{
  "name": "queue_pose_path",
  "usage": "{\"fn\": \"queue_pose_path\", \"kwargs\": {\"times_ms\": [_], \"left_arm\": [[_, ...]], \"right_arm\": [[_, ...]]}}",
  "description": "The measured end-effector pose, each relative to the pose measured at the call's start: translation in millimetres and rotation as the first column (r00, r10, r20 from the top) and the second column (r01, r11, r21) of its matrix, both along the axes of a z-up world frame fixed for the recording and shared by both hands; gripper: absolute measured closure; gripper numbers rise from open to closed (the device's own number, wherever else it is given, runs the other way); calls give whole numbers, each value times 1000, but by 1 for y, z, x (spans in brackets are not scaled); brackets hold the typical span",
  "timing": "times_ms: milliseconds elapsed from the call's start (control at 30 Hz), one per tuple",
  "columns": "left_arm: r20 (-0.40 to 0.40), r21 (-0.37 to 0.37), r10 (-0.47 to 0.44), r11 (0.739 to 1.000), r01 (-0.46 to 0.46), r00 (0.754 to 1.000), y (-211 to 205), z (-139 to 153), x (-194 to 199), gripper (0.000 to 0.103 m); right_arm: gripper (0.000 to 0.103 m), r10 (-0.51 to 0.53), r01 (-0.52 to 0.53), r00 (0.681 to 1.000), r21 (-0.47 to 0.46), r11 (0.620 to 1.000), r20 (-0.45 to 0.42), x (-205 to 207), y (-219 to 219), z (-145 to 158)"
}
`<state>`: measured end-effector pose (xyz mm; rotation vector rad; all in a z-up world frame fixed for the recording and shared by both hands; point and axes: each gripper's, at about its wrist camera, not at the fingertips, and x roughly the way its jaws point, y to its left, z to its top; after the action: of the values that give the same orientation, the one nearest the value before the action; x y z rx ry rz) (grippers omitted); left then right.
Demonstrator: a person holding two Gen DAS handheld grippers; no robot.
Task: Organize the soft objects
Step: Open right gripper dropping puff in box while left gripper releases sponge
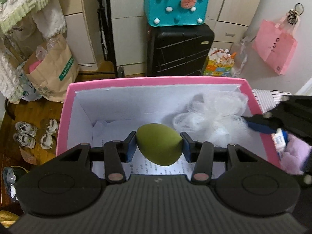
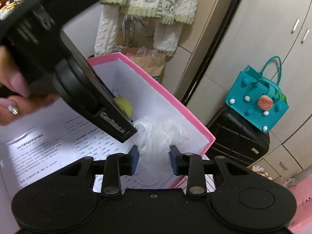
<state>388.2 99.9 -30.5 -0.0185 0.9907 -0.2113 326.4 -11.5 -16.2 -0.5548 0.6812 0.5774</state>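
My left gripper is shut on an olive-green egg-shaped sponge and holds it inside the pink box, above the printed paper lining its floor. A white mesh bath pouf lies in the box's right part. My right gripper has its pads on either side of the pouf; whether they press it I cannot tell. In the right wrist view the left gripper hides most of the sponge. A lilac fluffy item lies by the box's right wall.
Beyond the box stand a black suitcase with a teal felt bag on top, a brown paper bag, and a pink bag hanging at right. Shoes lie on the wooden floor at left.
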Motion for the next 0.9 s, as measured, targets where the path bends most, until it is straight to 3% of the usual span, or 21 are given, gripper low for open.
{"fn": "queue_pose_path", "kwargs": {"times_ms": [67,267,400,600,900], "left_arm": [[4,16,13,1000,-13,1000,-1,-3,2,56],[5,18,30,999,-30,1000,-4,-9,7,52],[21,12,34,999,-34,999,-5,-6,3,39],[60,43,19,999,-22,998,-6,13,-14,35],[93,93,-66,994,58,993,3,67,-72,35]], "right_arm": [[53,5,-5,1000,7,1000,14,-4,-1,2],[53,-4,2,999,39,999,45,-17,-9,6],[53,-11,7,999,74,997,50,-27,-15,12],[53,-37,43,999,197,979,-32,-42,-34,35],[53,-40,98,986,363,927,-163,-81,-68,68]]}}
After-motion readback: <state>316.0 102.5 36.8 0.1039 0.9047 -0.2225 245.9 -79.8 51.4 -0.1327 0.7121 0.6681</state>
